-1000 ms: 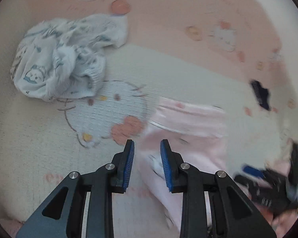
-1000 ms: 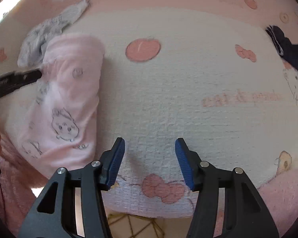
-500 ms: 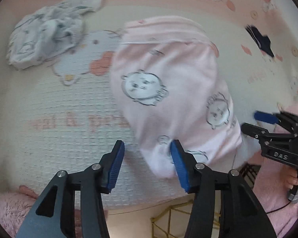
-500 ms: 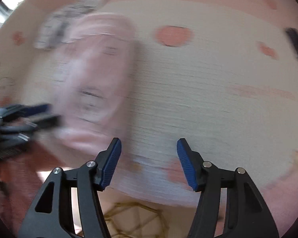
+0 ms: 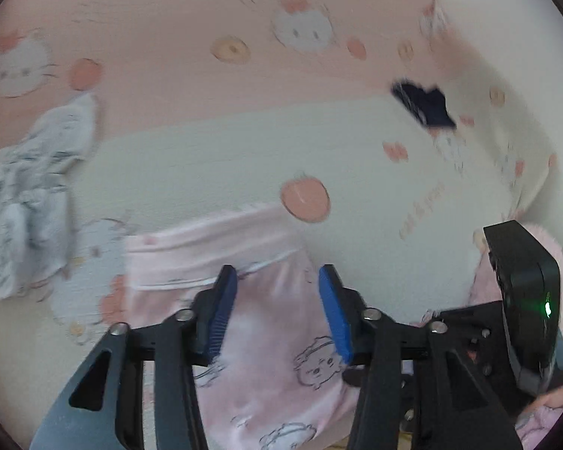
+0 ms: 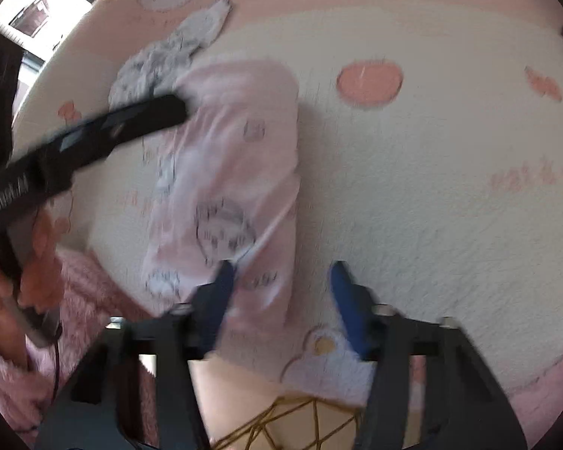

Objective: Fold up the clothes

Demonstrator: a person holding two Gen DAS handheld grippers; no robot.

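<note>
A wide blanket (image 5: 244, 157) with a cream middle, a pink border and printed cartoon cats and peach-coloured dots covers the whole surface. On it, near the front edge, lies the pink garment (image 5: 266, 356), pale pink with small cartoon faces and a thin white seam across it; it lies lengthwise in a loose fold, one short edge towards the middle of the blanket, the other at the blanket's front edge. In the right wrist view the same garment (image 6: 229, 172) shows as a long strip, with a shadow along its right side.

A crumpled white garment (image 5: 22, 210) with a grey-blue print lies just beyond the pink one, to the left. A small dark blue piece of cloth (image 5: 424, 105) lies well apart, near the far right.

The left gripper (image 5: 277, 303) hangs over the pink garment with its jaws closing; the blue pads stand apart and press on nothing. The right gripper (image 6: 281, 292) is over the garment's near end, jaws also closing, with cloth between the pads but no pinch visible.

Both views are blurred, so the prints are hard to read. The garment's near end is hidden behind the grippers, and the white garment is cut off at the left edge.
</note>
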